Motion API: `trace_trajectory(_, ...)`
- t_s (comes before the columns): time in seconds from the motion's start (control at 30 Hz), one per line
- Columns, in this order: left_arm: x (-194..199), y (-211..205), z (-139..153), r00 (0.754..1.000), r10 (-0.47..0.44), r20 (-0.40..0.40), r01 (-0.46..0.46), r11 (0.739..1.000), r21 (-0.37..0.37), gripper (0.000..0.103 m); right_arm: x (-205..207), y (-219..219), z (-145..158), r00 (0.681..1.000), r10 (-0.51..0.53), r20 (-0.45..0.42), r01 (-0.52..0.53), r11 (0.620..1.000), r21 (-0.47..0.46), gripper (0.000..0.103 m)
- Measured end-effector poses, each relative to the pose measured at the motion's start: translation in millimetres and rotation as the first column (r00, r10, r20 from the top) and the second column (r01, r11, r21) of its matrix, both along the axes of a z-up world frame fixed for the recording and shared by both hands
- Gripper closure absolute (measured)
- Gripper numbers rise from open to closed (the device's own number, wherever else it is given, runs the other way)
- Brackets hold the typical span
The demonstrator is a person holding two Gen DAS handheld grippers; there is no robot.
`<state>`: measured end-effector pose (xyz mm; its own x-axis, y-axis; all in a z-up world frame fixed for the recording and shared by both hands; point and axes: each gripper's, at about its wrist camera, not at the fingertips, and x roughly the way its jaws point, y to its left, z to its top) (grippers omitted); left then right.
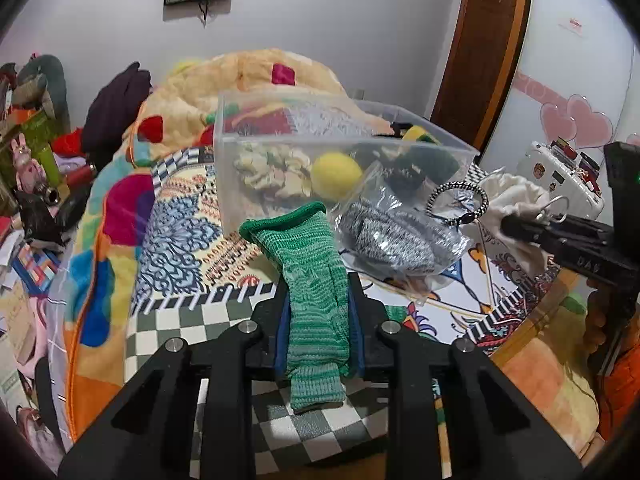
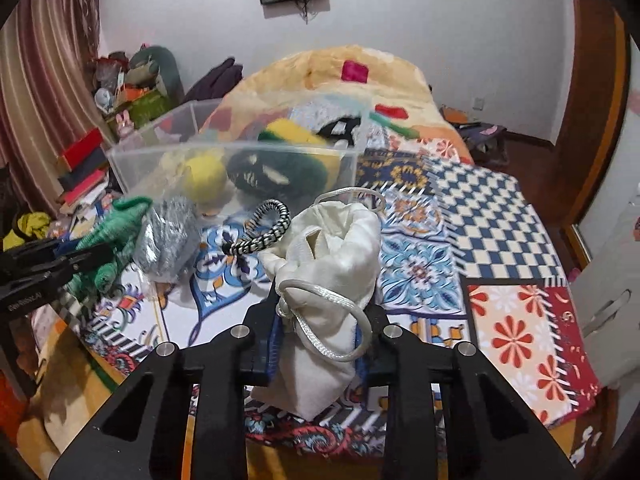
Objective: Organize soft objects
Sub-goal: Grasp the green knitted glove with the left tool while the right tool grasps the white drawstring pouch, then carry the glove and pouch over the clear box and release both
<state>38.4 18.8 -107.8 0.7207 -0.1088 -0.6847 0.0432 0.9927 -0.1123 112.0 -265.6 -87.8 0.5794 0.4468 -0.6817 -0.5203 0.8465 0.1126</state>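
My left gripper point(image 1: 318, 312) is shut on a green knitted sock point(image 1: 314, 280), held above the bed just in front of a clear plastic box point(image 1: 256, 184). The box holds a yellow ball point(image 1: 335, 175), a cream scrunchie point(image 1: 272, 172) and a dark green plush point(image 1: 424, 164). My right gripper point(image 2: 320, 320) is shut on a white drawstring pouch point(image 2: 332, 264), held right of the box point(image 2: 240, 152). A black-and-white hair tie point(image 2: 264, 228) and a clear bag of grey fabric point(image 2: 168, 236) lie in front of the box. The sock also shows in the right wrist view point(image 2: 116, 236).
A patchwork bedspread point(image 2: 480, 220) covers the bed, with a bunched fleece blanket point(image 1: 256, 76) behind the box. Cluttered shelves and books point(image 2: 84, 160) stand at the left. A white case point(image 1: 560, 176) and a wooden door frame point(image 1: 480, 60) are at the right.
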Motion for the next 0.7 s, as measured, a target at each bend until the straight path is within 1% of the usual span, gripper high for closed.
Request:
trace_trajectory(0.2,-9,-2,27,0.997,0.000,0.081,-0.001,1.000,0.008,0.079,-9,-4,29,0.997,0.003,0.083,-0.007,0.999,0.047,0.078)
trace_trajectory(0.4,-10,-2,59,0.986,-0.001,0.168,-0.003,1.000,0.019,0.079,-10,4,51,0.989,0.027,0.147,-0.036,0.997,0.064,0.078)
trace_trajectory(0.6,6,2,86,0.966,0.009,0.258,-0.014,1.000,0.018,0.079,-2,23,66,0.979,0.054,0.198,-0.072,0.993,0.088,0.078)
trace_trajectory(0.7,20,6,93,0.960,0.019,0.279,-0.023,1.000,0.011,0.079,6,34,71,0.973,0.067,0.223,-0.090,0.991,0.096,0.078)
